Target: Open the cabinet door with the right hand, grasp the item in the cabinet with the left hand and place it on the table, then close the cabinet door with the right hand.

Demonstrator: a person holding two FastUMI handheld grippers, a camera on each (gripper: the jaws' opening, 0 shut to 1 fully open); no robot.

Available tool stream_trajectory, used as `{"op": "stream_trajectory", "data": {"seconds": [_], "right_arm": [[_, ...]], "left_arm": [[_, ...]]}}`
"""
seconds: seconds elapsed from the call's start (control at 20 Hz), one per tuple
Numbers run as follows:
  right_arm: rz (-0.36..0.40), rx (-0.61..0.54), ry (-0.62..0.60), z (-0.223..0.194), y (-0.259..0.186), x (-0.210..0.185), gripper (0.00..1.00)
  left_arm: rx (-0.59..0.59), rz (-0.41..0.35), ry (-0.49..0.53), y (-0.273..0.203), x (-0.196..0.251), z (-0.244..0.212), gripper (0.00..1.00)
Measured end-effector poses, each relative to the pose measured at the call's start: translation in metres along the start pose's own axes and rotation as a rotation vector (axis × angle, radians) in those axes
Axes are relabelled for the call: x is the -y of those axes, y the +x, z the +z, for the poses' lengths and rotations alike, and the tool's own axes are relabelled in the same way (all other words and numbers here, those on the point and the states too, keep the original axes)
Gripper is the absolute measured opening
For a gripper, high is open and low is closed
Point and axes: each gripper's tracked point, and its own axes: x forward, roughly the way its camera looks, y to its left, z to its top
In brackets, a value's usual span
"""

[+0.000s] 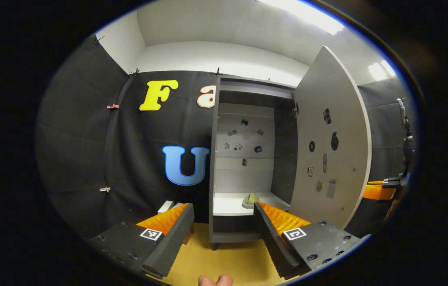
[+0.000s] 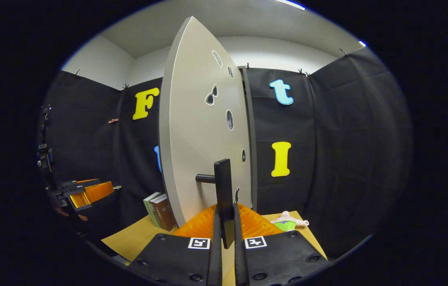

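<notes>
Inside the cabinet, on the white shelf, sits the item — a small pale-green thing near the shelf's front edge, at about 12 o'clock from the left tool. That tool is spread wide with nothing between its fingers, poised over the tabletop in front of the opening.

The right tool is clamped narrow on the dark door handle, holding the cabinet door swung well out. So the opening step looks done, and the reach for the item is in hand.

The next move calls for the left tool to go straight forward and a little up, clearing the shelf's front lip, then closing on the item.

The door's edge stands at roughly 2 o'clock from the left tool and the cabinet's left wall at 11 o'clock, so the way in is a fairly narrow slot. On the tabletop, books lie at 10 o'clock of the right tool and a small toy at 2 o'clock — bare wood between seems enough for setting down.
</notes>
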Motion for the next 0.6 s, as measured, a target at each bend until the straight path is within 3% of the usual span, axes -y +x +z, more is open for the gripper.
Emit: {"op": "stream_trajectory", "data": {"seconds": [0.3,0.6], "right_arm": [[-0.082,0.042,-0.026,0.011,-0.007,0.046,0.16],[-0.012,0.036,-0.007,0.009,-0.011,0.040,0.11]], "left_arm": [[0.004,-0.033,0.005,0.026,0.035,0.003,0.95],[-0.009,-0.062,0.003,0.051,0.062,0.000,0.95]]}}
